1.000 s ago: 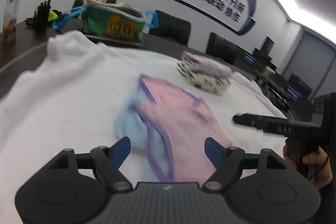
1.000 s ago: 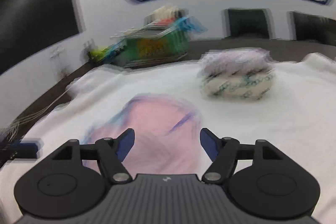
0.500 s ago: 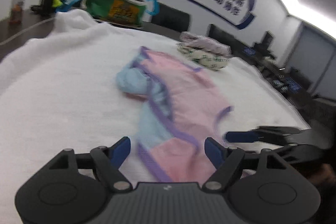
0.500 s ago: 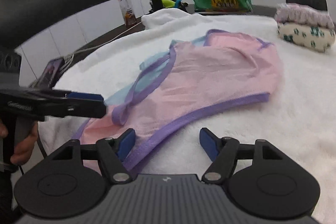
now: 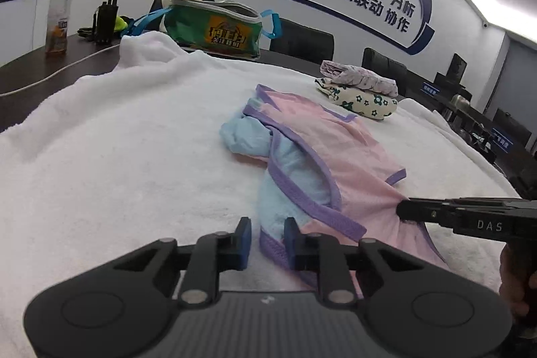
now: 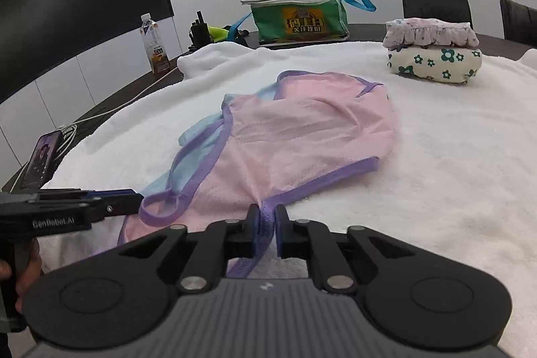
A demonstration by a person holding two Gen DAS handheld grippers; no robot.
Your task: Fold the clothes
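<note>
White towel (image 6: 436,156), garment (image 6: 302,136) between tools

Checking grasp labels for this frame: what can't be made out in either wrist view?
- Left wrist view: pink garment near hem, hidden behind left gripper body.
- Right wrist view: hem past the right gripper fingers, covered by its housing.
- Left wrist view: the hand cut off by the frame edge.
</note>
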